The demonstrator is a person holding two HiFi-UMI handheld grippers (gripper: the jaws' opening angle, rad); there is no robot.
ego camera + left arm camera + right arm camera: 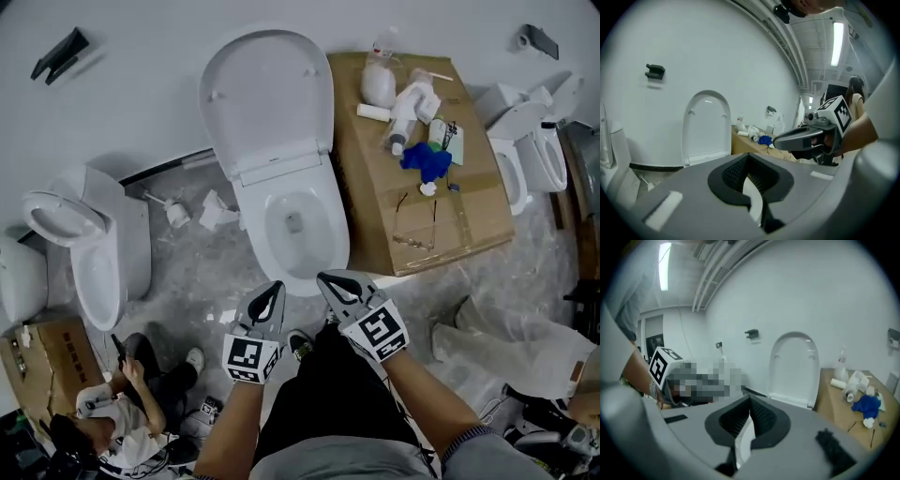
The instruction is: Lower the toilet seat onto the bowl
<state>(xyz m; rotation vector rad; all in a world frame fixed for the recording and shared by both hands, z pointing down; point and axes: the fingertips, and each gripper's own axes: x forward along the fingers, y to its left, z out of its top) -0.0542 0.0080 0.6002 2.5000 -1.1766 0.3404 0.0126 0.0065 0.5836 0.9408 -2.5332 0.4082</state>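
Ok, head view: white oval plastic toilet seat [267,98] upright behind white ceramic bowl [298,230]; left gripper [275,289], right gripper [326,278] well short of it. Left gripper view: jaws together, empty. Right gripper view: same. I fear slam if seat pushed ungripped.

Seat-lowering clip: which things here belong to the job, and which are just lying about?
Job: raised toilet seat; toilet bowl; left gripper; right gripper.
Lying about: cardboard box; blue cloth; white bottles; spare toilet at left.
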